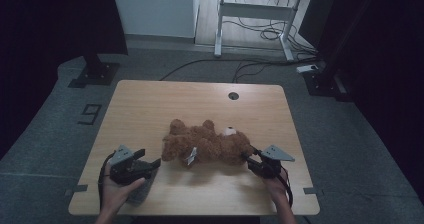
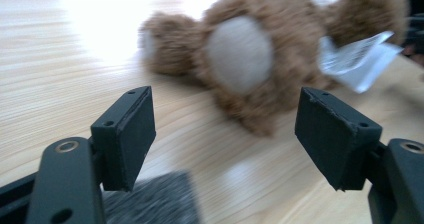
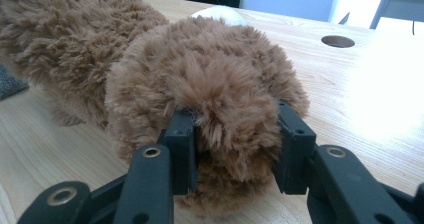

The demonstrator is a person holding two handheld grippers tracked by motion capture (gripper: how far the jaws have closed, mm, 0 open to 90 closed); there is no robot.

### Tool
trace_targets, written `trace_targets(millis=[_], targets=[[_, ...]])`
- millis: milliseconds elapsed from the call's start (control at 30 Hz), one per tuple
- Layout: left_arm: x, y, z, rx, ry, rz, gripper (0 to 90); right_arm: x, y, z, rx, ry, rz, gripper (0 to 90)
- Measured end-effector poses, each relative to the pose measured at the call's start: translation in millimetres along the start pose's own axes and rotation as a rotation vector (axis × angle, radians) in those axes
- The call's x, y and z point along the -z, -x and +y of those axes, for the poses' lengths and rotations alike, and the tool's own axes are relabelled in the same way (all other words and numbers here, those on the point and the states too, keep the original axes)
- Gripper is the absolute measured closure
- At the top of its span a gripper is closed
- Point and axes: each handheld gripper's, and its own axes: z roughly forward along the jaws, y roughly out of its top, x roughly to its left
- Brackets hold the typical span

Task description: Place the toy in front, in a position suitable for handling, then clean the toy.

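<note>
A dim room with grey carpet surrounds a light wooden table (image 1: 150, 109), a white desk frame (image 1: 255, 14) and loose cables (image 1: 260, 31) standing behind it on the far floor. Near the front middle of the table lies a brown teddy bear (image 1: 207, 143) on its side, its head toward the person's right and its feet toward the left, a white tag (image 1: 191, 155) hanging from its body. A round cable hole (image 1: 233, 95) sits in the tabletop near the far edge, well apart from the bear. At the front right, the right gripper (image 1: 248, 160) is at the bear's head; in the right gripper view its jaws press into a tuft of brown fur (image 3: 225, 109) from both sides, pinching the head end of the toy. At the front left, the left gripper (image 1: 155, 165) rests in the person's left hand (image 1: 117, 191), just short of the bear's feet; the left gripper view shows its jaws spread wide with nothing between them, the pale sole of one foot (image 2: 240, 54) ahead of them. A scrap of grey felt (image 2: 150, 201) lies on the table beneath that gripper.
</note>
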Motion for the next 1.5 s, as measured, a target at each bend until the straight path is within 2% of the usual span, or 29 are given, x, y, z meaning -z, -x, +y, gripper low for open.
trace_targets(millis=[67, 100, 133, 200, 267, 300, 367, 500, 700, 767, 833, 1000, 1033, 1067, 1233, 1367, 1500], targets=[[2.3, -4.8, -6.8, 0.031, 0.003, 0.007, 25.0, -0.3, 0.6, 0.0, 0.000, 0.000, 0.002, 59.4], [2.3, -4.8, -6.8, 0.031, 0.003, 0.007, 25.1, -0.3, 0.6, 0.0, 0.000, 0.000, 0.002, 59.4], [1.2, -7.9, -11.6, 0.040, -0.025, 0.022, 25.3, -0.4, 0.5, 0.0, 0.002, 0.001, 0.001, 59.4], [1.1, -8.5, -13.3, 0.032, -0.045, 0.035, 24.7, -0.4, 0.5, 0.0, 0.003, 0.001, 0.001, 59.4], [2.9, -10.2, -19.2, 0.024, -0.072, 0.081, 24.8, -0.2, 0.3, -0.3, 0.000, 0.001, 0.000, 59.3], [3.2, -11.2, -21.5, 0.025, -0.082, 0.083, 24.7, -0.1, 0.3, -0.3, 0.000, 0.000, 0.000, 59.2], [3.3, -12.1, -23.9, 0.023, -0.090, 0.089, 24.7, 0.2, 0.4, -0.3, -0.001, -0.002, 0.001, 59.0], [7.2, -13.2, -31.8, 0.017, -0.099, 0.131, 25.6, 0.4, 0.3, -0.9, -0.003, 0.001, 0.000, 58.8], [8.9, -11.2, -32.7, 0.008, -0.107, 0.134, 25.6, 1.5, -1.5, -2.8, 0.002, 0.002, -0.008, 58.7], [8.6, -9.7, -34.4, -0.006, -0.116, 0.151, 25.4, 1.4, -1.5, -2.6, 0.003, 0.001, -0.008, 58.7], [7.3, -8.4, -36.9, -0.009, -0.130, 0.151, 25.0, 1.1, -1.3, -2.4, 0.001, 0.001, -0.008, 58.6], [3.3, -5.6, -41.9, -0.010, -0.169, 0.131, 22.4, 1.2, -1.4, -2.5, 0.003, 0.000, -0.009, 58.5], [-1.9, -3.4, -44.6, -0.025, -0.208, 0.114, 20.8, 1.1, -1.4, -2.6, 0.003, 0.001, -0.010, 58.5], [-5.1, -2.1, -46.0, -0.035, -0.227, 0.111, 19.2, 1.0, -1.6, -2.8, 0.003, 0.003, -0.012, 58.5], [-15.7, 1.7, -52.2, -0.070, -0.267, 0.145, 16.6, 1.5, -1.7, -3.6, 0.005, 0.001, -0.014, 58.4], [-19.5, -2.8, -55.8, -0.060, -0.281, 0.168, 16.6, 1.4, -2.0, -4.0, 0.003, 0.003, -0.015, 58.1], [-20.5, -6.6, -57.6, -0.050, -0.286, 0.165, 19.1, 1.6, -1.7, -4.3, 0.004, 0.002, -0.014, 57.8]])
